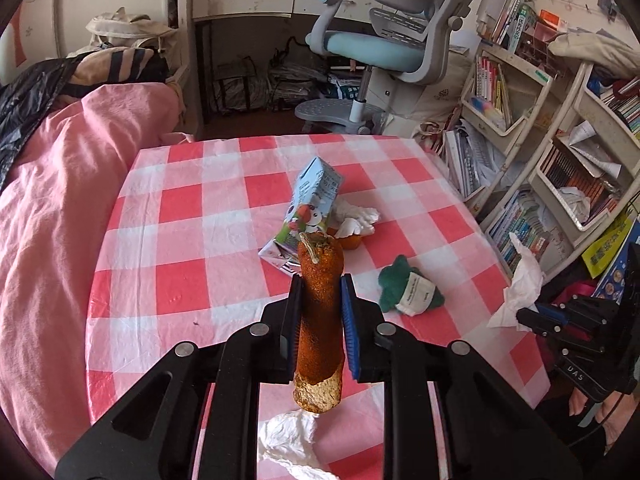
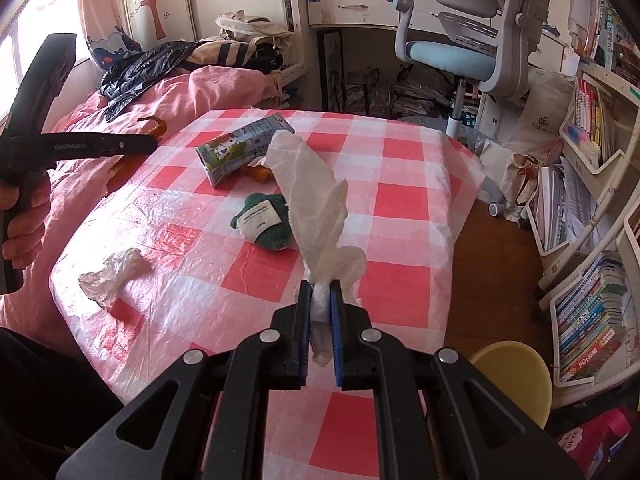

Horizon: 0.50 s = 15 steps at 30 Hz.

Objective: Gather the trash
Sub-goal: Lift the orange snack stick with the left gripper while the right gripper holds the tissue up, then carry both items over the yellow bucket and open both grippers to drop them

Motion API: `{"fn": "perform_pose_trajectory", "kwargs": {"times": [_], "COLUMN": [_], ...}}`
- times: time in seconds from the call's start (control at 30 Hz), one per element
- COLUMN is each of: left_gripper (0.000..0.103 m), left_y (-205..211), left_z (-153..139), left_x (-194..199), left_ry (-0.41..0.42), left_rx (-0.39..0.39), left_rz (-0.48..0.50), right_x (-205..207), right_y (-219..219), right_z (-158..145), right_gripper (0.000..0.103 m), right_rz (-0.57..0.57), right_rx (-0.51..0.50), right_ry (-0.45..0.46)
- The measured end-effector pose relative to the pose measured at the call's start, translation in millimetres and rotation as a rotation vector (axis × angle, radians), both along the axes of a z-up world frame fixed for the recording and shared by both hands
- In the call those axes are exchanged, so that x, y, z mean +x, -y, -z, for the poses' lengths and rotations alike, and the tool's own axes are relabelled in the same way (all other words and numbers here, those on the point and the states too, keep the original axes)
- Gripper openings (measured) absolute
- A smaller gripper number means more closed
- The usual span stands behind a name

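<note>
My left gripper [image 1: 320, 284] is shut on a long strip of orange peel [image 1: 320, 320] and holds it above the checked table [image 1: 180, 208]. My right gripper [image 2: 320, 290] is shut on a white tissue [image 2: 308, 188] that sticks up above the table; it also shows at the right in the left wrist view [image 1: 520, 284]. A milk carton [image 1: 308, 208] lies mid-table with tissue scraps [image 1: 356, 218] and an orange piece [image 1: 350, 242] beside it. A crumpled tissue [image 2: 114, 272] lies near the table's left front; it also shows under the left gripper [image 1: 288, 436].
A green knitted item with a white label [image 1: 408, 290] lies on the table right of the carton. A yellow bin [image 2: 516, 376] stands on the floor at the table's right. A pink bed [image 1: 52, 208] is on the left; a desk chair [image 1: 384, 48] and bookshelves [image 1: 560, 160] stand beyond.
</note>
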State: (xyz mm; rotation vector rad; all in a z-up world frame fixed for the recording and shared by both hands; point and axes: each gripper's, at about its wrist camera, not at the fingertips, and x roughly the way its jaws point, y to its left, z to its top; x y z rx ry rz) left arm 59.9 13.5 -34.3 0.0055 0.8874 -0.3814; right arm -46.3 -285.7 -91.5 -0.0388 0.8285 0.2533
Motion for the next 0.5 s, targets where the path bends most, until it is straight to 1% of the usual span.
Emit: {"fn": "perform_pose_trajectory", "kwargs": {"times": [0.1,0.2,0.37,0.5], "left_gripper": [0.018,0.018,0.018,0.018], "left_y": [17.3,51.9,129.3,190.5], "left_z": [-4.3,-5.4,2.1,12.9], "left_x": [-3.2,-9.2,-22.2,-31.8], "left_ry": [-0.001,-0.001,-0.017,-0.041], "left_rx": [-0.042,-0.056,-0.065,-0.076], "left_rz": [0.039,0.101,0.207,0.269], "right_x": [-2.0,-4.9,-10.0,-13.9], "right_y": [10.9,22.7,49.3,78.0], "right_z": [0.3,1.6,5.7,10.4], "right_gripper": [0.01,0.01,0.01,0.01], "right_rz": [0.021,0.044,0.098,0.147], "right_rx": [-0.007,-0.02,-0.047,-0.081], "right_ry": [-0.001,-0.004,-0.016,-0.029]}}
